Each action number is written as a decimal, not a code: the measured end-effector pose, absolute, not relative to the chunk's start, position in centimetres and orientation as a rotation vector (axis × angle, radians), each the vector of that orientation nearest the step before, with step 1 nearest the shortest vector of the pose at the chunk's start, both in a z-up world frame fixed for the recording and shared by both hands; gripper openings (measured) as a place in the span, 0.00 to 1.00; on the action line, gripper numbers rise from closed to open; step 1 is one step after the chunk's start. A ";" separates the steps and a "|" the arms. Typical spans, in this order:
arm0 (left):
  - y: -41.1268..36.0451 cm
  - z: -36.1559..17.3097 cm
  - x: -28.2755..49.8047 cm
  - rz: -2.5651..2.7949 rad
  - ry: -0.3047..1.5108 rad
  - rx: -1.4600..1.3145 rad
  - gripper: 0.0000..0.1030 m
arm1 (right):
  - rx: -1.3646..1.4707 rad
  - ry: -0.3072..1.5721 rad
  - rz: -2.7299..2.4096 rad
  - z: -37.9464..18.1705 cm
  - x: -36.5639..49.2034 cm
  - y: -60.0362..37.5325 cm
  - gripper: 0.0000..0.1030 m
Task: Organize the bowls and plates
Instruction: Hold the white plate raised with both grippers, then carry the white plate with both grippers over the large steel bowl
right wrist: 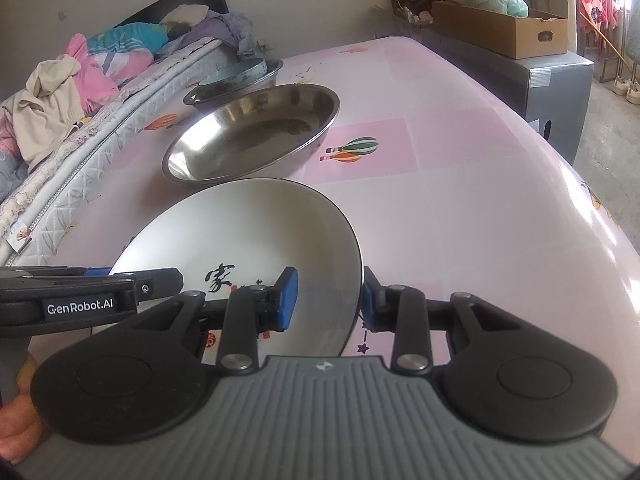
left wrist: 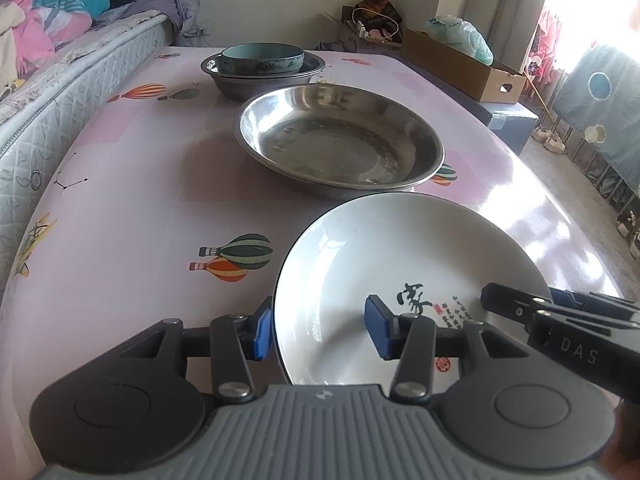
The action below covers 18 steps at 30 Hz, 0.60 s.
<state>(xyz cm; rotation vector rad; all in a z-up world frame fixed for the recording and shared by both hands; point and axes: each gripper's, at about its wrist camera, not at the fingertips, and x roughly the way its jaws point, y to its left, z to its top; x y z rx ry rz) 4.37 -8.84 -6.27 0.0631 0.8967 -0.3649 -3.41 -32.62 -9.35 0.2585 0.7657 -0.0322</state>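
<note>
A white plate (left wrist: pixel 380 248) (right wrist: pixel 240 232) with a black rim and black calligraphy sits at the near end of the pink table (left wrist: pixel 140 200), between both grippers. My left gripper (left wrist: pixel 320 332) straddles its left rim, one blue pad just outside the edge and the other well inside the dish, with a wide gap. My right gripper (right wrist: pixel 328 300) clamps the right rim, one pad on the inner face and one under the edge. Beyond lies a wide steel dish (left wrist: pixel 340 144) (right wrist: pixel 256 132). Farther back, a teal bowl (left wrist: pixel 262 56) (right wrist: pixel 236 74) rests in a steel basin (left wrist: pixel 224 80).
A bed (left wrist: pixel 60 92) piled with clothes runs along the table's left side. A cardboard box (left wrist: pixel 460 64) (right wrist: pixel 500 28) with a plastic bag stands on a grey cabinet past the far right corner. The table's right edge drops to bare floor.
</note>
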 end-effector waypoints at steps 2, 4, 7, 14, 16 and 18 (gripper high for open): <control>-8.9 -6.2 4.4 -0.363 0.896 0.067 0.46 | 0.250 0.768 -0.035 -9.3 -3.4 -32.5 0.31; -8.9 -6.2 4.3 -0.363 0.893 0.075 0.46 | 0.247 0.769 -0.036 -9.3 -3.3 -32.5 0.31; -9.0 -6.2 4.2 -0.360 0.885 0.095 0.46 | 0.238 0.766 -0.039 -9.3 -3.4 -32.3 0.31; -9.0 -6.1 4.1 -0.359 0.882 0.095 0.46 | 0.217 0.762 -0.040 -9.3 -3.4 -32.1 0.31; -8.9 -6.2 4.1 -0.359 0.881 0.092 0.46 | 0.214 0.762 -0.042 -9.3 -3.4 -32.0 0.31; -8.9 -6.1 4.2 -0.359 0.880 0.092 0.46 | 0.209 0.759 -0.043 -9.3 -3.4 -32.0 0.31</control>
